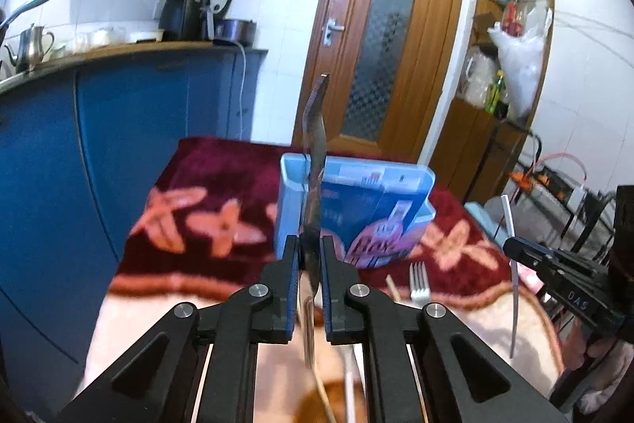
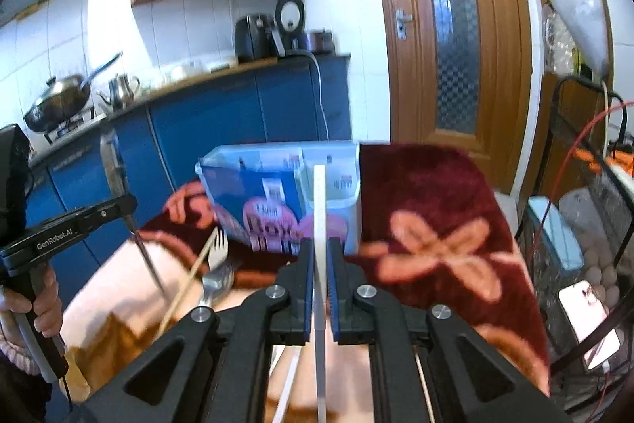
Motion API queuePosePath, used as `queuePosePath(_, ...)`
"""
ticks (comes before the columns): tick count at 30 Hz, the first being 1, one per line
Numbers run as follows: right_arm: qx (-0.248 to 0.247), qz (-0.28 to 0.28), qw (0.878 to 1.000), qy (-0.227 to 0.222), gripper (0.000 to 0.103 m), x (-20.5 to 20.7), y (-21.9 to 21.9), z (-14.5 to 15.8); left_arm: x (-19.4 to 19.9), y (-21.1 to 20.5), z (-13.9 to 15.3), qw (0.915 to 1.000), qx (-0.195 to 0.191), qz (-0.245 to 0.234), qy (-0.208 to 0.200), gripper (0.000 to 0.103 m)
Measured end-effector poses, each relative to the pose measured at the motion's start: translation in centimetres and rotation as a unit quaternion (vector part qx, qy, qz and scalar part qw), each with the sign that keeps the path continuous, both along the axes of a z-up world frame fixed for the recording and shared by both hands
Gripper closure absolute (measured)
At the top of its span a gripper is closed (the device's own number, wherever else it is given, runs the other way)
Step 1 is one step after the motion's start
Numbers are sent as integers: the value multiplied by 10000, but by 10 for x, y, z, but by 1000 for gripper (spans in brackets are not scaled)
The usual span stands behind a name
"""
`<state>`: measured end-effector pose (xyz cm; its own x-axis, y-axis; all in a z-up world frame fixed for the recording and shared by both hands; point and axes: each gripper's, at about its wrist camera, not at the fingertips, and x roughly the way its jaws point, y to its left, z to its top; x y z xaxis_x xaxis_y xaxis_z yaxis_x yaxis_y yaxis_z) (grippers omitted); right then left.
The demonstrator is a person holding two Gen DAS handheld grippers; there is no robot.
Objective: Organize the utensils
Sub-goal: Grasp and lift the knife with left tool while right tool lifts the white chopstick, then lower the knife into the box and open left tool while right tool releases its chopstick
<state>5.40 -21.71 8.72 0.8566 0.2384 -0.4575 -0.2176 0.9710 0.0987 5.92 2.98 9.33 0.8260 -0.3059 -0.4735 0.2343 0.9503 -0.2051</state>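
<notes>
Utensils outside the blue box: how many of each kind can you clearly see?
Dark metal knife: 1
Silver metal fork: 1
Thin wooden chopstick: 1
White plastic sticks: 2
Total: 5

knife (image 1: 315,161) blade: dark, dull metal; fork (image 1: 419,278) w/ brighter shiny metal, lower right of centre. blanket (image 1: 206,185) is plush, fuzzy cloth, bin (image 1: 291,185) smooth lt-blue plastic, semi-gloss. door (image 1: 396,26), upper centre, glossy varnished wood w/ textured glass.
</notes>
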Motion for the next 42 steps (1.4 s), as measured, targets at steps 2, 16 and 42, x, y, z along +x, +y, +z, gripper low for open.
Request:
queuePosePath(2, 35, 11, 9999, -135, 95, 2, 1, 7, 5, 0, 5, 10000, -47, -25, -29, 97)
queuePosePath(16, 306, 115, 9968, -731, 95, 27, 0, 40, 36, 1, 68, 9970, 63, 263, -724, 97)
queuePosePath(42, 957, -166, 9824, -1598, 95, 129, -6, 35, 131, -25, 19, 9987, 259, 443, -54, 97)
